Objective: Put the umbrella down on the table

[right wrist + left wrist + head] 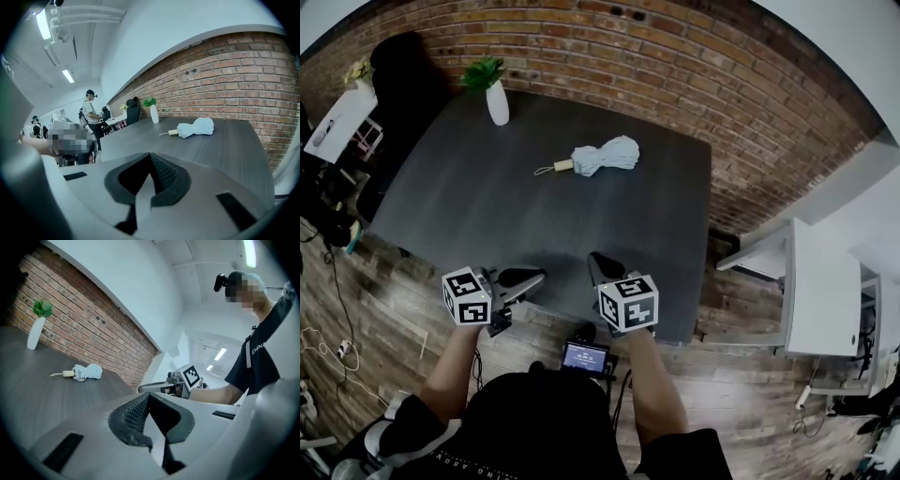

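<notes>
Beneath the brick wall (609,42), the dark table (478,211) is bearing the folded umbrella (605,157) near its far side, looking light, soft-clothed and best gripped by its stiff handle (563,166), while the left gripper (525,277) and right gripper (600,266) are hovering closed and empty.

Ahead of me a white vase (498,105) with a green plant (483,71) stands near the brick wall (675,56); wooden floor (394,300) lies below.

Office/lab rm – brick wall (609,37), white desks (825,291), strip lights (42,23) – wood floor (394,309)
</notes>
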Demonstrator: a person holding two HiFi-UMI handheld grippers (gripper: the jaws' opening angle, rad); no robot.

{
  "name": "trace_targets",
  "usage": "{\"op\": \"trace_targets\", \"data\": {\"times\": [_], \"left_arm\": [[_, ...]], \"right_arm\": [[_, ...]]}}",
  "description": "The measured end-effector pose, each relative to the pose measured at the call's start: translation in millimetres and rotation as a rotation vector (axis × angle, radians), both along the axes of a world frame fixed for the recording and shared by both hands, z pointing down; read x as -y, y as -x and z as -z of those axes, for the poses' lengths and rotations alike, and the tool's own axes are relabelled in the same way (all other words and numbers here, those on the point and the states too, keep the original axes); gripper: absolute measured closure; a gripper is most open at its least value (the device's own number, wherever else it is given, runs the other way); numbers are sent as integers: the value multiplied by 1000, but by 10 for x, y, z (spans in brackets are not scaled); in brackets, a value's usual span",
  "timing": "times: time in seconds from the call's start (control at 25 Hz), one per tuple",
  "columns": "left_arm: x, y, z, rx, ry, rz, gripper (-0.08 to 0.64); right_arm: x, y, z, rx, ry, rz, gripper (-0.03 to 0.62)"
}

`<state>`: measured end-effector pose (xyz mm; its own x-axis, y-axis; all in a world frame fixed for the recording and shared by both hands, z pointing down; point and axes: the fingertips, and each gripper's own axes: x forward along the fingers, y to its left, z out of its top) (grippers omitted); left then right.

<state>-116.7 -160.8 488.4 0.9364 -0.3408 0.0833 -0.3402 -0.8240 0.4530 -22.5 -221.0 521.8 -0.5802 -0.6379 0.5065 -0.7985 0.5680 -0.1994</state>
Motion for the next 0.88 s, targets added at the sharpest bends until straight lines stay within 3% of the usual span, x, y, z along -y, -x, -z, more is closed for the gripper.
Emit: {"op": "trace_targets", "data": {"times": [0.48,0.68,0.88], "left_arm": [[-947,471,-182,34,-18,8,557],[-1173,490,-218,38,-10,19,557],[-1321,415,-239,22,6,13,557]], "right_arm": [[-1036,499,47,-43,-44,-53,583],[-1398,405,16,-114,-63,-79,583],[-1639,278,9,-115,-59,-100,583]]}}
